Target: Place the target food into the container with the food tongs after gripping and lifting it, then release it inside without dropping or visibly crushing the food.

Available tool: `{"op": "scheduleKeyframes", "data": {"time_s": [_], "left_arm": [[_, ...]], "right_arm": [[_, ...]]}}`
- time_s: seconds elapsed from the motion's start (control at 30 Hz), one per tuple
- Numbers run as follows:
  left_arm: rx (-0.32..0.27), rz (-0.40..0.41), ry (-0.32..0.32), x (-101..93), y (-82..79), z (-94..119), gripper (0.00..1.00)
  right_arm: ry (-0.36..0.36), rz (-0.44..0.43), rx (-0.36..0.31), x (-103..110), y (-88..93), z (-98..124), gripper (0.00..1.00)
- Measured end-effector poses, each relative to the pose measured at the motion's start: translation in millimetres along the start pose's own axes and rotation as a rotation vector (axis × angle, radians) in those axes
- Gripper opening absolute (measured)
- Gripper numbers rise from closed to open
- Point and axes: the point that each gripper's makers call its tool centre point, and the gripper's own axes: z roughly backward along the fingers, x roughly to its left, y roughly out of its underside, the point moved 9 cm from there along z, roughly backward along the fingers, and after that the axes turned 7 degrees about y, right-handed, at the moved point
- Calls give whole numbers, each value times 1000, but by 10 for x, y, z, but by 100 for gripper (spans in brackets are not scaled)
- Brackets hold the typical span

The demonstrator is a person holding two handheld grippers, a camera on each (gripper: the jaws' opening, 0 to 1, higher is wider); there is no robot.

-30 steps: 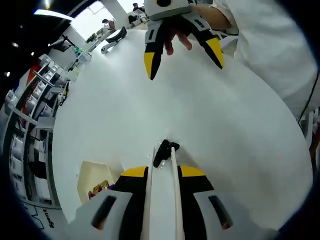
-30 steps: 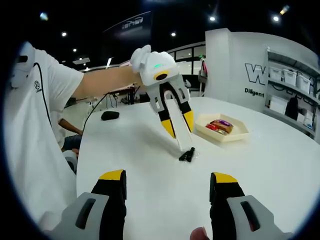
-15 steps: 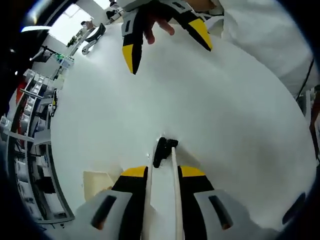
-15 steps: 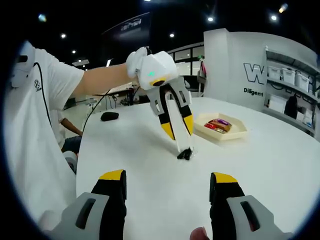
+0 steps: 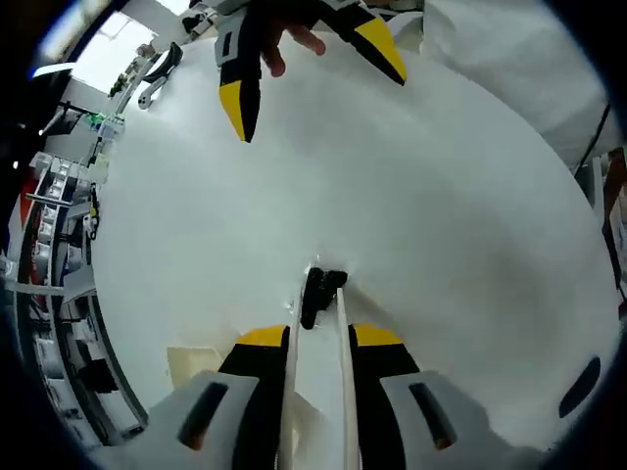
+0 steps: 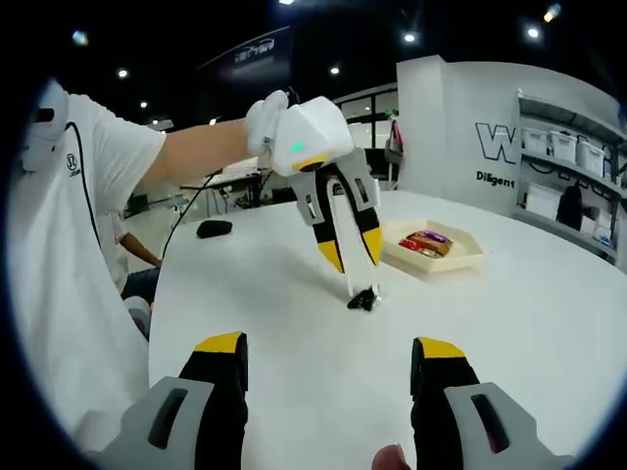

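Left hand-held gripper (image 6: 351,262): its jaws are closed on the food tongs (image 5: 315,392), clamping the white arms near their upper end, and it points steeply down at the counter (image 5: 441,215).

Tongs tips: the black tips (image 6: 363,299) sit at or just above the white surface; contact cannot be told. In the left gripper view they look nearly together (image 5: 319,292), with nothing between them.

Change: over the last second the left hand-held gripper has tilted and swung a little, so the tongs tips have drawn slightly toward the right gripper view's camera. In the left gripper view the tray has slid down to the lower left edge (image 5: 196,360). That shift is mostly the camera turning, not the tray moving.

Right hand-held gripper (image 6: 330,387): open and empty, jaws spread wide, hovering low over the counter, well apart from the tongs.

Food: wrapped snack bars (image 6: 423,243) lie in the shallow cream tray (image 6: 460,262), beyond the tongs tips and to their right in the right gripper view. None is gripped.

Container: which vessel is to receive the food cannot be told.

Meaning for the task: the tongs are in hand, but the grip on the food is not yet made. By my reading the tips need to travel over to the tray and open before they close gently on a bar.
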Motion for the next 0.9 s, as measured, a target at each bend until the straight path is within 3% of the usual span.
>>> {"op": "scheduleKeyframes", "data": {"time_s": [0.07, 0.2, 0.4, 0.53, 0.9], "left_arm": [[4, 7, 11, 15, -5, -12, 21], [-15, 98, 50, 31, 9, -2, 20], [-76, 357, 97, -45, 55, 0, 20], [-158, 462, 90, -91, 117, -13, 20], [-316, 599, 74, -271, 237, -63, 19]], "right_arm": [[0, 0, 0, 1, 2, 2, 65], [2, -4, 0, -5, 16, 12, 65], [4, -6, 0, -9, 24, 21, 65], [0, -6, 0, -1, 24, 12, 65], [-6, -3, 5, 19, 14, -25, 64]]}}
